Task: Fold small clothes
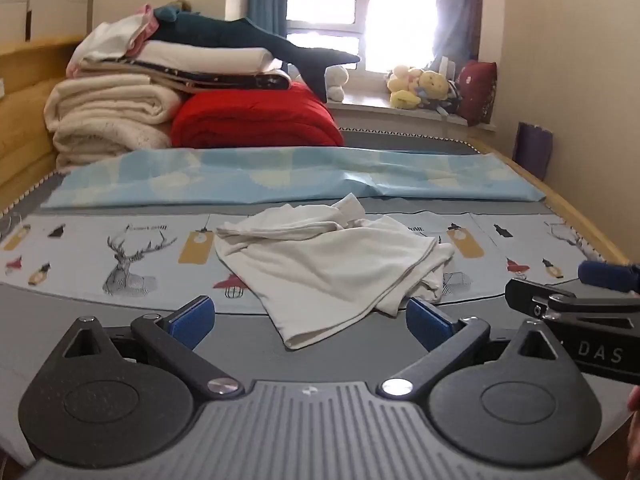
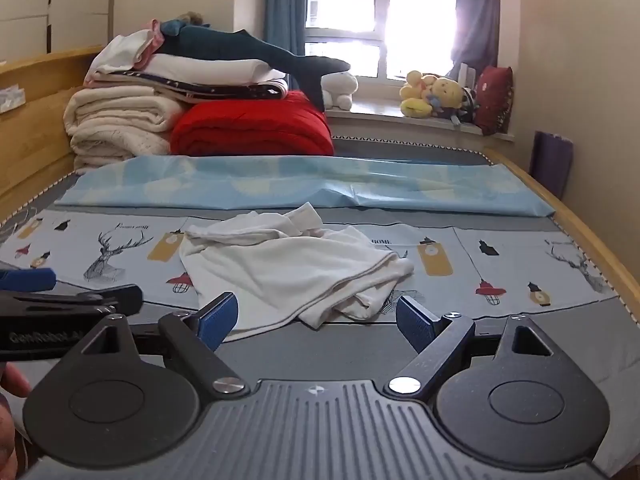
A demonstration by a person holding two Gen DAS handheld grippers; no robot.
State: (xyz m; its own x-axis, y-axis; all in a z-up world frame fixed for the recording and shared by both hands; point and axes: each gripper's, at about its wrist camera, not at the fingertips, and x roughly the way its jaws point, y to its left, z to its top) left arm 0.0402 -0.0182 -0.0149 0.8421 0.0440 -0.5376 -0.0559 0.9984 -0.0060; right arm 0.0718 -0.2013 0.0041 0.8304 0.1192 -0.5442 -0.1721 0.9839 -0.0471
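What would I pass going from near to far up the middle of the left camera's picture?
Left gripper → crumpled white garment → light blue sheet → red quilt → window.

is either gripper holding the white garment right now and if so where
Nothing is held. The left gripper and right gripper are both open, short of the white garment.

1 white garment [image 1: 332, 264] crumpled on the bed mat [image 1: 80, 240]. Behind it: 1 blue sheet [image 1: 280, 176], 1 red quilt [image 1: 256, 120], 1 shark plush [image 1: 240, 36]. 2 grippers: left [image 1: 308, 316], right [image 2: 316, 320].
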